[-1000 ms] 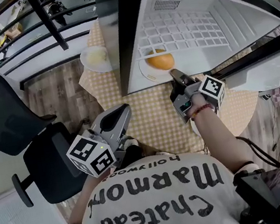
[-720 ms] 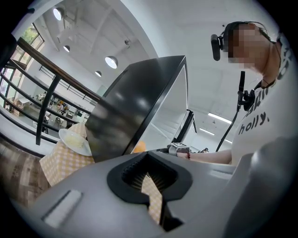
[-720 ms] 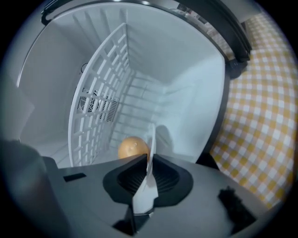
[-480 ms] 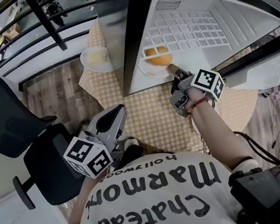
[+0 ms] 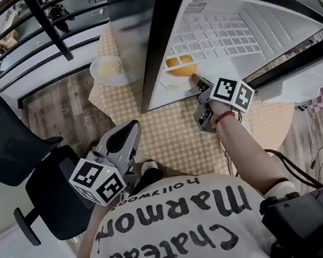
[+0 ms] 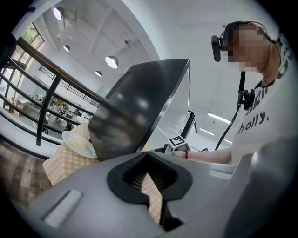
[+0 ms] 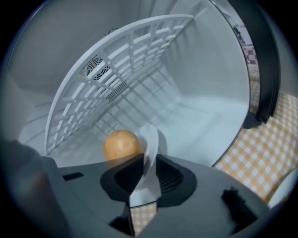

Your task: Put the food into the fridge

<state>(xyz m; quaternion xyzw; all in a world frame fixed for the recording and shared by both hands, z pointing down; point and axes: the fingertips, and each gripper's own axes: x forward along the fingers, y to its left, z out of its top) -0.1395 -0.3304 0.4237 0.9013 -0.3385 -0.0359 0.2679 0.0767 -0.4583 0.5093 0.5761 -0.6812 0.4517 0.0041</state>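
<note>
A round orange bun (image 5: 180, 66) sits on a white plate (image 5: 168, 84) on the floor of the open white fridge (image 5: 225, 34), near its front left corner. My right gripper (image 5: 201, 83) reaches into the fridge mouth. In the right gripper view the bun (image 7: 120, 145) lies just beyond the jaws. The plate's rim (image 7: 150, 139) runs between the jaws, which are opening (image 7: 144, 172). My left gripper (image 5: 126, 132) hangs low at my left, away from the fridge. It is shut and holds nothing (image 6: 148, 183).
The fridge stands on a table with a yellow checked cloth (image 5: 169, 136). A second white plate with pale food (image 5: 107, 68) lies left of the fridge on that cloth. A black office chair (image 5: 3, 141) and a dark railing (image 5: 51, 27) are at the left.
My right gripper has carried the plate and bun farther into the fridge and its jaws have spread. The left gripper has only drifted a little.
</note>
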